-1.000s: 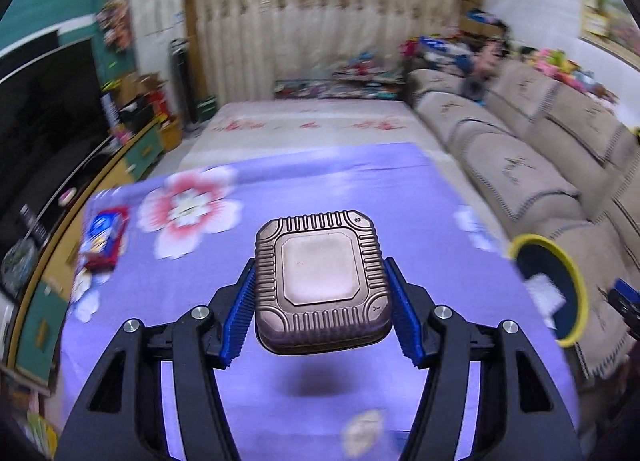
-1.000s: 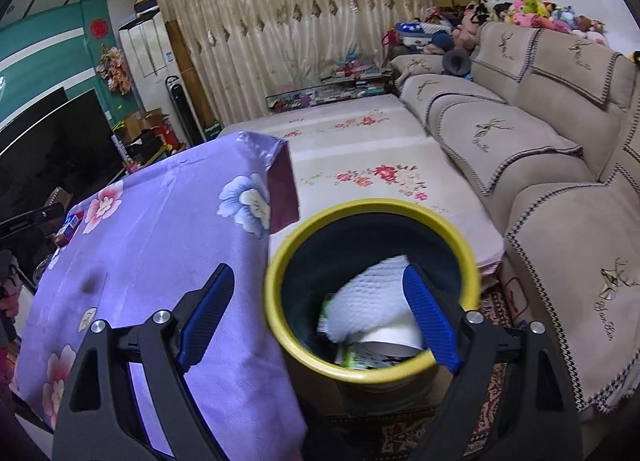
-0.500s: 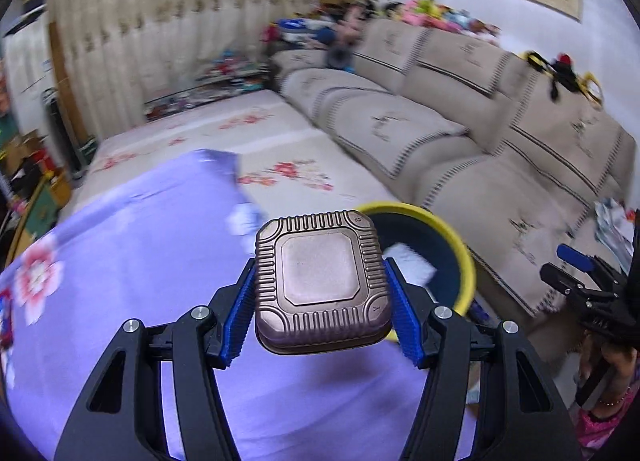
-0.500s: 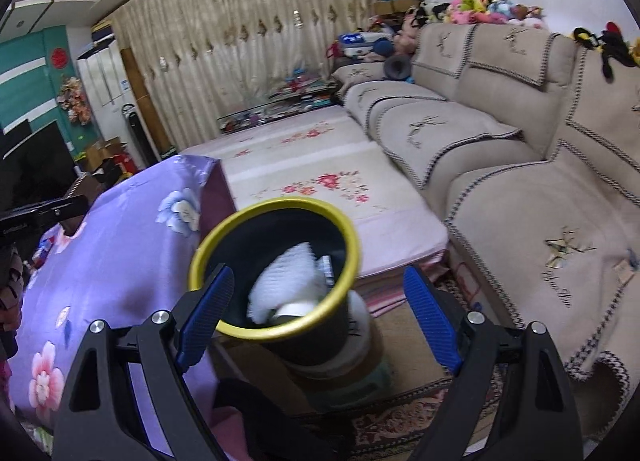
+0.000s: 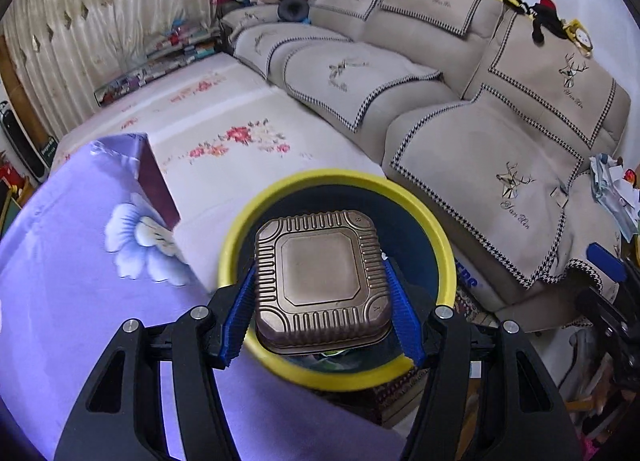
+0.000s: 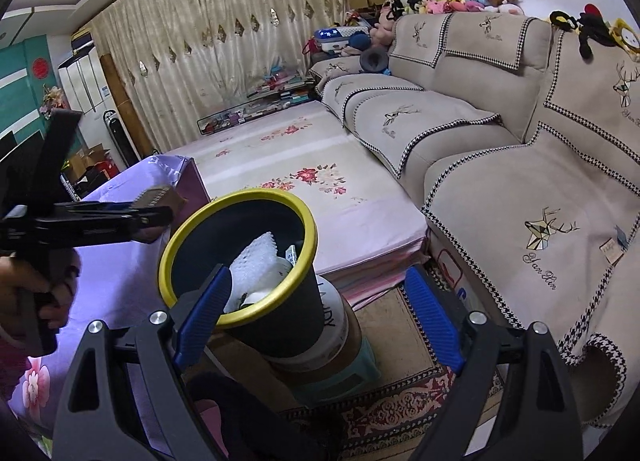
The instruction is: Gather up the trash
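- Blue ribbed pads of the left gripper (image 5: 322,293) pinch a bronze-coloured square plastic tray (image 5: 322,283) by two opposite sides, its ribbed base facing the camera.
- In the left wrist view the tray sits framed inside the yellow rim of the dark bin (image 5: 448,257), so the bin's mouth lies straight ahead of and below this gripper.
- From the right wrist view the same tray (image 6: 158,197) shows edge-on at the left gripper's tip (image 6: 148,217), near the rim on the table side; whether it is fully over the opening cannot be told from here.
- My judgement: the coming move turns on this one relation. The tray must be clear of the near rim and above the open mouth before the pads let go, and the left hand is the one placed to do it.
- The right gripper (image 6: 316,311) stands spread wide and empty, its left pad in front of the bin's near wall, its right pad over the rug.
- Inside the bin lies white crumpled paper (image 6: 256,259) with other scraps.
- The bin stands on a stack of containers beside the purple flowered tablecloth (image 5: 80,301), with the beige sofa (image 5: 500,165) beyond.
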Tool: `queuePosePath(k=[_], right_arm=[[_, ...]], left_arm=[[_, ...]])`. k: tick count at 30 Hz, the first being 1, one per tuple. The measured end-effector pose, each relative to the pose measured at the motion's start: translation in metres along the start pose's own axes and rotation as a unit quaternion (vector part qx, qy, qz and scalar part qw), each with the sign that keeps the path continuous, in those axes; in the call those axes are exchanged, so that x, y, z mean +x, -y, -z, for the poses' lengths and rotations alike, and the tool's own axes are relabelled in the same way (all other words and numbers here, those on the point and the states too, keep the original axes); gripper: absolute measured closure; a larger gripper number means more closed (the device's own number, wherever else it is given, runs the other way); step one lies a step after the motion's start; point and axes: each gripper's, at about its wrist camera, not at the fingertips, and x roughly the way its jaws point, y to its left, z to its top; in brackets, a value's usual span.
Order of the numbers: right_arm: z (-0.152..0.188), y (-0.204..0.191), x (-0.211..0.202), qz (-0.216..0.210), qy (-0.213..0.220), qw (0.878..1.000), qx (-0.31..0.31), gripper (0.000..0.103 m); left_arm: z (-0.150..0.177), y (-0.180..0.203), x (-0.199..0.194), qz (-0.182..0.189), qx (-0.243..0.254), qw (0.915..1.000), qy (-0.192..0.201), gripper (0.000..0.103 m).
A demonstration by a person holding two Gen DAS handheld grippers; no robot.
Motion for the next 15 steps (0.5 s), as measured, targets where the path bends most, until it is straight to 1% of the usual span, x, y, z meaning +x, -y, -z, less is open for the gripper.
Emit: queuePosePath(k=[7, 8, 9, 10, 11, 12, 15], right_arm=[[0.0, 0.002, 0.001, -0.001, -0.002, 1.0, 0.002, 0.019], [0.0, 0.002, 0.001, 0.0, -0.002, 1.0, 0.002, 0.019], [0.0, 0.001, 0.001, 0.001, -0.001, 1.0, 0.002, 0.019], [-0.001, 0.001, 0.0, 0.001, 0.0, 1.0, 0.002, 0.019], [-0.001, 0.0, -0.001, 0.001, 0.0, 1.0, 0.001, 0.019], [-0.001, -0.002, -0.003, 0.001, 0.002, 1.0, 0.0, 0.019], [-0.002, -0.009, -0.009, -0.004, 0.008, 1.0, -0.005, 0.018]], left_arm=[[-0.002, -0.006, 0.031, -0.008, -0.007, 0.9998, -0.017, 0.041], [-0.004, -0.008, 0.034, -0.009, -0.008, 0.9998, -0.019, 0.035], [-0.005, -0.009, 0.038, -0.01, -0.01, 0.9997, -0.021, 0.024], [-0.005, -0.011, 0.039, -0.014, -0.012, 0.9996, -0.021, 0.02], [-0.004, -0.014, 0.038, -0.018, -0.013, 0.9996, -0.019, 0.017], [-0.003, -0.016, 0.036, -0.024, -0.014, 0.9995, -0.016, 0.017], [0.002, -0.025, 0.017, -0.019, -0.024, 0.9995, -0.01, 0.017]])
